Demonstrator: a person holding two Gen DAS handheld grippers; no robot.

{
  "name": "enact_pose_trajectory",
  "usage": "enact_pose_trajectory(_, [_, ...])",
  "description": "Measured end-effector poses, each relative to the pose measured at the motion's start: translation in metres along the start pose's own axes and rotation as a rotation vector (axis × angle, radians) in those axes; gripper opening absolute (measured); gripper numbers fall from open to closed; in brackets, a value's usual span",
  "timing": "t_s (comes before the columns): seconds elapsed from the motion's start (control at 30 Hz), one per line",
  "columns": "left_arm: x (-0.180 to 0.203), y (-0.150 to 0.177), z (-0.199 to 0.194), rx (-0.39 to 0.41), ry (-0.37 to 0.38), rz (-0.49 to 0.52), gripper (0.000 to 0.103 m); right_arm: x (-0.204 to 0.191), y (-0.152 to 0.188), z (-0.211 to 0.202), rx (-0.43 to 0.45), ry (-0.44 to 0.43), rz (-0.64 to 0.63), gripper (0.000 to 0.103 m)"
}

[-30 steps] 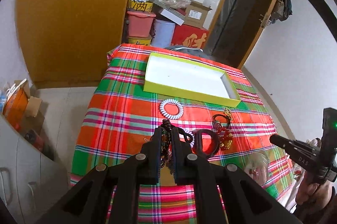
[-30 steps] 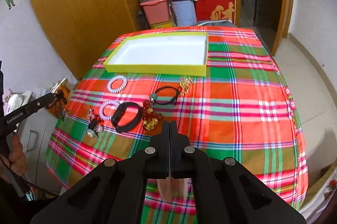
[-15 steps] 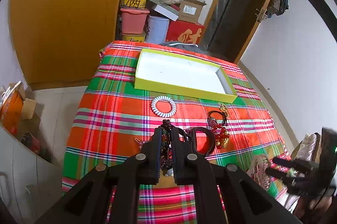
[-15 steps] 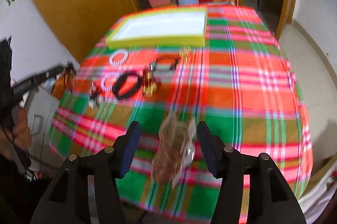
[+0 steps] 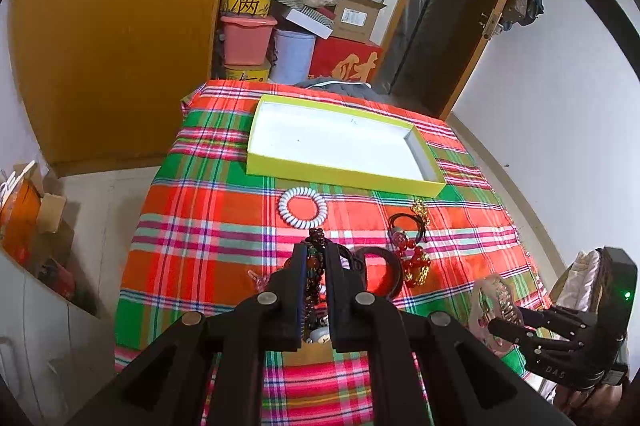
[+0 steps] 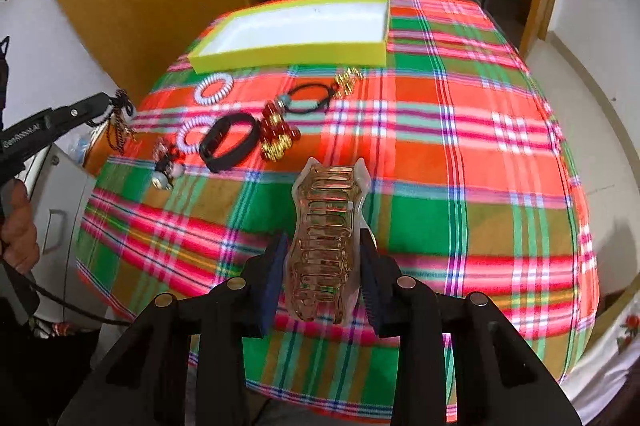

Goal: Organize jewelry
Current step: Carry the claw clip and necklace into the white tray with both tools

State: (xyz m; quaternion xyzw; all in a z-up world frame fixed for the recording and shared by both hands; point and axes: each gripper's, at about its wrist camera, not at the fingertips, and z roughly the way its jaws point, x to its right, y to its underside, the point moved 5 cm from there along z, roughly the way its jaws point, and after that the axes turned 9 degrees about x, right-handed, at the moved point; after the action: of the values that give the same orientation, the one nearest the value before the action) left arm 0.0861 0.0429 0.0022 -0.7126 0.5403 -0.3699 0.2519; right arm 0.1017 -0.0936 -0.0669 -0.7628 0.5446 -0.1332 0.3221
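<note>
My left gripper point(image 5: 313, 258) is shut on a dark beaded bracelet point(image 5: 314, 272) that hangs between its fingers above the table's near left edge; it also shows in the right wrist view point(image 6: 116, 114). My right gripper point(image 6: 322, 246) is closed around a translucent amber hair claw clip point(image 6: 326, 222), held above the plaid cloth. The yellow-rimmed white tray point(image 5: 434, 184) lies empty at the far side, also in the right wrist view point(image 6: 288, 56). On the cloth lie a white coil band point(image 5: 303, 207), a black wristband point(image 6: 228, 142), a red-and-gold bead bracelet point(image 6: 278, 134) and a black cord point(image 6: 310, 98).
The plaid-covered table point(image 6: 460, 130) drops off at its near and side edges. Boxes and tubs point(image 5: 280, 38) are stacked behind it by a wooden wardrobe point(image 5: 120, 26). A white cabinet point(image 5: 40, 326) stands to the left. A gold trinket point(image 6: 348, 82) lies near the tray.
My right gripper opened from fully shut and now grips the amber claw clip, lifted off the cloth. My left gripper stayed shut on the beaded bracelet and shifted slightly.
</note>
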Motion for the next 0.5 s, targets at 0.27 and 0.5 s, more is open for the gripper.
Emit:
enact_pose_trajectory(0.27, [0.009,-0.038,0.017,0.04,0.02,0.039,0.008,-0.008,-0.056,0.007,0.096,-0.02,-0.033,0.036])
enact_pose_trajectory(0.5, [0.012,-0.073,0.049,0.055,0.017,0.077,0.008,-0.005,-0.104,0.032,0.143,-0.015,-0.054,0.036])
